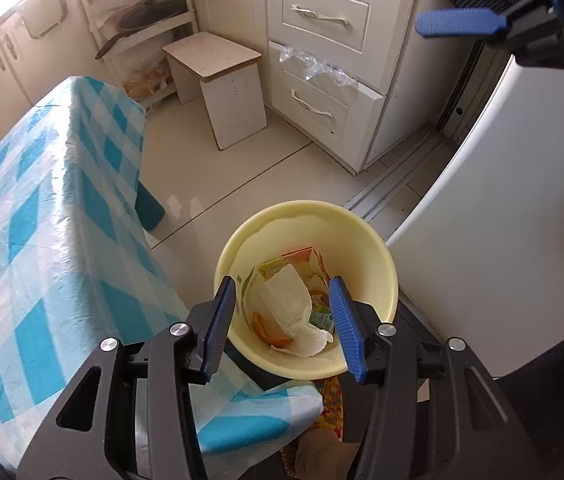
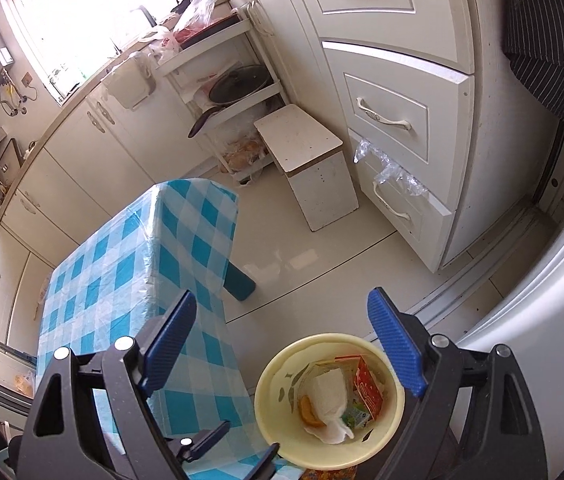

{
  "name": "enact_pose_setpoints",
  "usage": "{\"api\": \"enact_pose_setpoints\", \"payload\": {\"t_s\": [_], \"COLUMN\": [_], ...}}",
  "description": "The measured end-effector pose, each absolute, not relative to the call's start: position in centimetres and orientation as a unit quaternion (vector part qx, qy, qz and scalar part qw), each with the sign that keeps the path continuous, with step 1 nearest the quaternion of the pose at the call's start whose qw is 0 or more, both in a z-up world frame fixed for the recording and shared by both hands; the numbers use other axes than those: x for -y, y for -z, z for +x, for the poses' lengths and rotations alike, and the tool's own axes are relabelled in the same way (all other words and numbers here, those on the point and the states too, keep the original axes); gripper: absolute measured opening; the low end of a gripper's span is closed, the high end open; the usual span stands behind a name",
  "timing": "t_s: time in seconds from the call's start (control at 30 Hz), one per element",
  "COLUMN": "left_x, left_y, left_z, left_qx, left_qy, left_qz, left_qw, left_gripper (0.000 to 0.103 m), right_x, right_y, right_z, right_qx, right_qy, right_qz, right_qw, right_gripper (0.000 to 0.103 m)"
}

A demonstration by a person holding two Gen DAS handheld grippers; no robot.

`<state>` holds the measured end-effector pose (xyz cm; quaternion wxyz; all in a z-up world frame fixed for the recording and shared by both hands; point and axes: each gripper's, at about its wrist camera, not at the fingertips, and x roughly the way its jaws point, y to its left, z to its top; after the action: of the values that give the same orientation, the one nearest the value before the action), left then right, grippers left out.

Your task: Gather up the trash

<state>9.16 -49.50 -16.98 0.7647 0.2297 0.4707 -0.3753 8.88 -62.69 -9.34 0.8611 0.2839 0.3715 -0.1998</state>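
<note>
A pale yellow bin (image 1: pixel 378 264) stands on the floor beside the table. It holds a crumpled white tissue (image 1: pixel 286 300), an orange peel (image 1: pixel 266 330), a red carton and a small green wrapper. My left gripper (image 1: pixel 284 326) is open and empty, directly above the bin. In the right wrist view the bin (image 2: pixel 270 408) sits low between the fingers, with the tissue (image 2: pixel 328 394) and red carton (image 2: pixel 368 388) inside. My right gripper (image 2: pixel 282 348) is open and empty, higher up. Its blue fingertip (image 1: pixel 462 22) shows at the top right of the left wrist view.
A table with a blue and white checked cloth (image 1: pixel 42 240) stands left of the bin. A white stool (image 1: pixel 222 80) and a drawer cabinet (image 1: pixel 322 60) with plastic wrap stand behind. A white appliance (image 1: pixel 502 240) is on the right. Kitchen counters (image 2: pixel 62 140) line the far wall.
</note>
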Motion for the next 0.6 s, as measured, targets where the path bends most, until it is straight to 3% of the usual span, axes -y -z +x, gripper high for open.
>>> {"api": "enact_pose_setpoints", "payload": {"t_s": [0.37, 0.6], "left_x": [42.8, 37.7], "left_y": [10.8, 7.1], "left_z": [9.2, 9.5], "left_qx": [-0.433, -0.420], "left_qy": [0.361, 0.349], "left_qz": [0.205, 0.178], "left_qw": [0.800, 0.819], "left_gripper": [0.066, 0.074], "right_x": [60.3, 56.2], "right_y": [8.7, 6.4], "right_z": [8.6, 5.9], "right_qx": [-0.391, -0.334], "right_qy": [0.228, 0.241], "right_qz": [0.214, 0.170], "right_qw": [0.865, 0.895], "right_gripper": [0.086, 0.092]}}
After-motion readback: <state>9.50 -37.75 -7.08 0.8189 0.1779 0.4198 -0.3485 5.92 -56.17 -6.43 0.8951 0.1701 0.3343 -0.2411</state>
